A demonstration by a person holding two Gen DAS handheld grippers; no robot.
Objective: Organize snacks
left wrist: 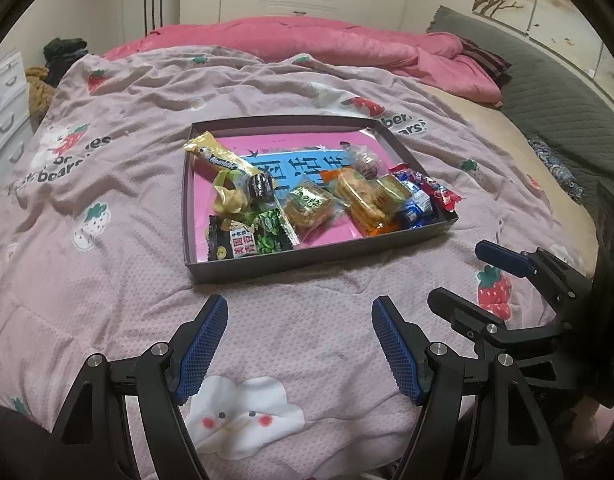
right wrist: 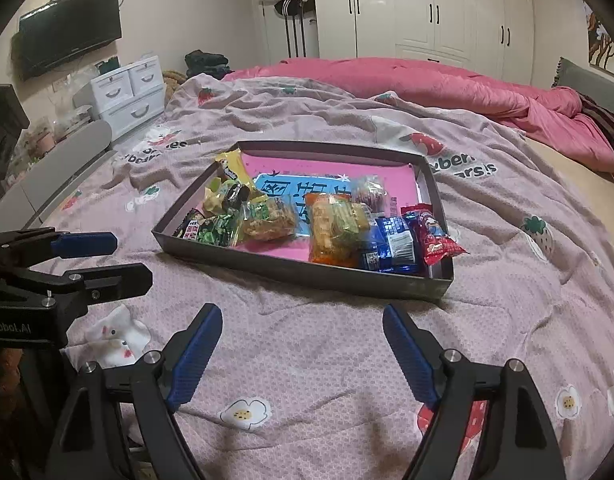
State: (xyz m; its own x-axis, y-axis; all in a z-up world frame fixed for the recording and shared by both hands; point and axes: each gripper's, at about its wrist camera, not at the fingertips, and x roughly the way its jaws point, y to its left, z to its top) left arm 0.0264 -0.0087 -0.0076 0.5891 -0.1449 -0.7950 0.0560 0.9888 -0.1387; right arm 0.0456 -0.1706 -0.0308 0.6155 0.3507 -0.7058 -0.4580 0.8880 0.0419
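here the snacks all lie inside the shallow dark tray (left wrist: 307,266) on the strawberry blanket (left wrist: 107,208); none shows on the bedding around it. they sit loose and overlapping: a long yellow bar (left wrist: 221,156) at the far left, a green pea packet (left wrist: 263,238) at the near left corner, cracker packs (left wrist: 363,200) in the middle, and a blue packet (right wrist: 395,242) and a red packet (right wrist: 433,236) pressed against the right wall, the red one hanging over the rim.

the left gripper (left wrist: 299,344) and the right gripper (right wrist: 303,354) both hover short of the tray over the blanket, jaws spread wide, nothing between them.

this fits either snacks already gathered in, or a pile waiting to be sorted into rows; the pictures don't settle which. for any pick from here, i'd judge the crinkly wrappers want a pinch on a sealed end rather than the puffed middle, and a lift straight up so neighbours don't drag along on the soft, uneven bedding.
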